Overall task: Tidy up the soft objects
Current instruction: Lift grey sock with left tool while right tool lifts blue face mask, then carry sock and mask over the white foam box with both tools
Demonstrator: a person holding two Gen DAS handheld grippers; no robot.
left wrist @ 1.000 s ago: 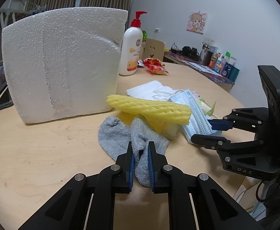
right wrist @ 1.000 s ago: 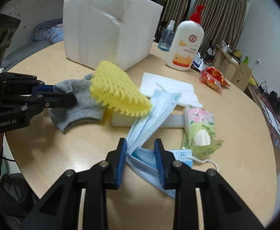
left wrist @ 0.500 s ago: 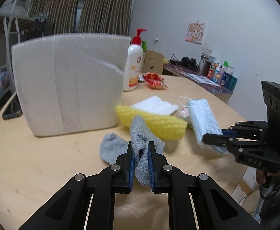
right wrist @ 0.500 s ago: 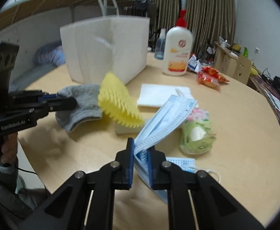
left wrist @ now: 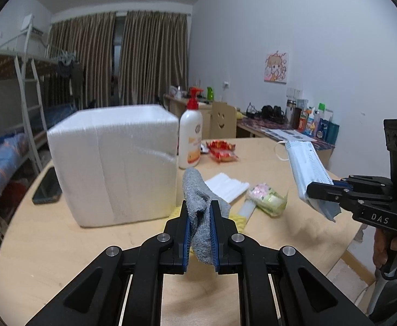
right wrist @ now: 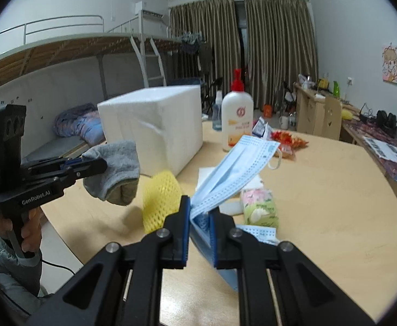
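My left gripper [left wrist: 199, 217] is shut on a grey sock [left wrist: 198, 198] and holds it above the table; it also shows in the right wrist view [right wrist: 114, 168]. My right gripper [right wrist: 199, 212] is shut on a blue face mask [right wrist: 233, 168], lifted off the table; the mask also shows in the left wrist view [left wrist: 304, 168]. A yellow foam net [right wrist: 160, 201] stands on the table below. A white styrofoam box [left wrist: 111, 163] stands at the left. A tissue pack [right wrist: 258, 203] and a white cloth [left wrist: 228, 184] lie in the middle.
A lotion pump bottle [left wrist: 190, 141] stands behind the box, with a red snack bag [left wrist: 222, 152] beside it. A phone [left wrist: 47, 187] lies left of the box. Another blue mask [right wrist: 258, 233] lies on the round wooden table [right wrist: 334, 217]. A bunk bed stands at the left.
Both grippers have risen well above the table, the left lifting the sock off the pile and the right lifting the mask. The yellow foam net stays on the table.
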